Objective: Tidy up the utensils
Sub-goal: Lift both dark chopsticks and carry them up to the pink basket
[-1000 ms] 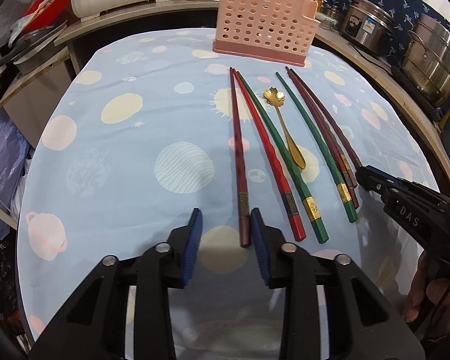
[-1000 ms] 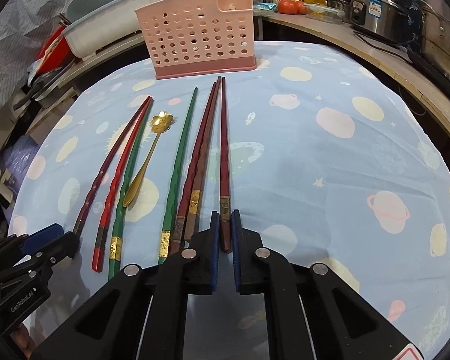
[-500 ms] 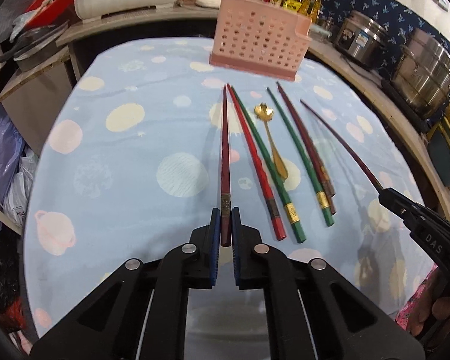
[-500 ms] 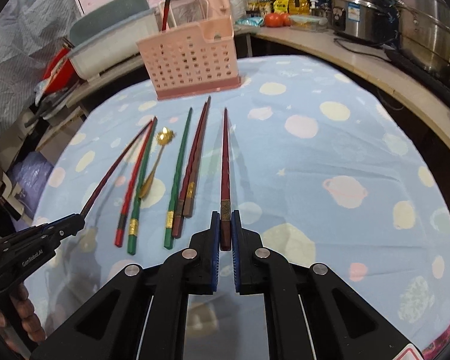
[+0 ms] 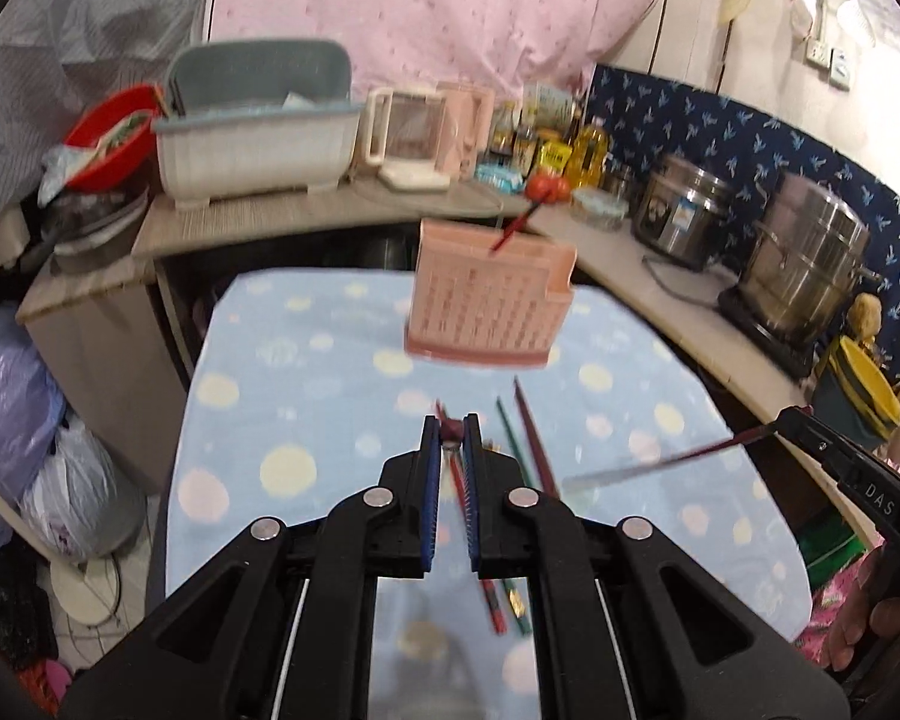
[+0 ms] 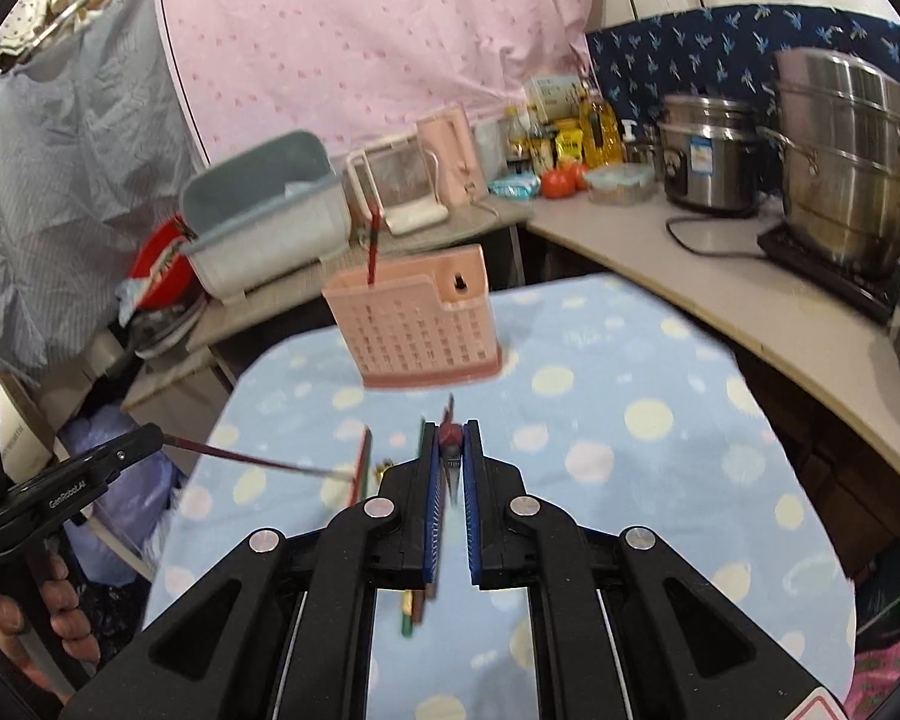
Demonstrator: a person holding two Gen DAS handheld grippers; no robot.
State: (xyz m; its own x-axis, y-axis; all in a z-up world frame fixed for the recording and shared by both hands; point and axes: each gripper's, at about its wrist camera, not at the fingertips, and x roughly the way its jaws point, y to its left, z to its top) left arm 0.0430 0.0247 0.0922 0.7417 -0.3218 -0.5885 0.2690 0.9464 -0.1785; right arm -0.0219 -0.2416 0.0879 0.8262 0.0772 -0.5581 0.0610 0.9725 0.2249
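Left wrist view first: we hold our left gripper (image 5: 451,429) clamped on the butt end of a dark red chopstick (image 5: 450,431), which we see end-on between the blue pads. Its jaws have just been closing, and the stick now sits pinched between them. At twelve o'clock from the jaws stands the pink perforated utensil basket (image 5: 486,312) on the blue planet-print tablecloth (image 5: 306,396), with one red chopstick (image 5: 513,231) already standing in it. Below the jaws lie the chopsticks still on the cloth (image 5: 525,450), a red, some green and a dark one; motion blur hides the exact count. At three o'clock our right gripper (image 5: 786,423) comes in, gripping a second dark red chopstick (image 5: 660,465) that slants toward nine o'clock.

Right wrist view next: our right gripper (image 6: 450,432) is closed on that stick's butt end (image 6: 450,433). The basket (image 6: 414,324) sits at twelve o'clock, and the left gripper (image 6: 150,435) shows at nine o'clock with its stick (image 6: 258,459) pointing toward three o'clock.

We judge the task barely begun: one stick is stowed, two are lifted and not yet in the basket, and the rest wait on the cloth.
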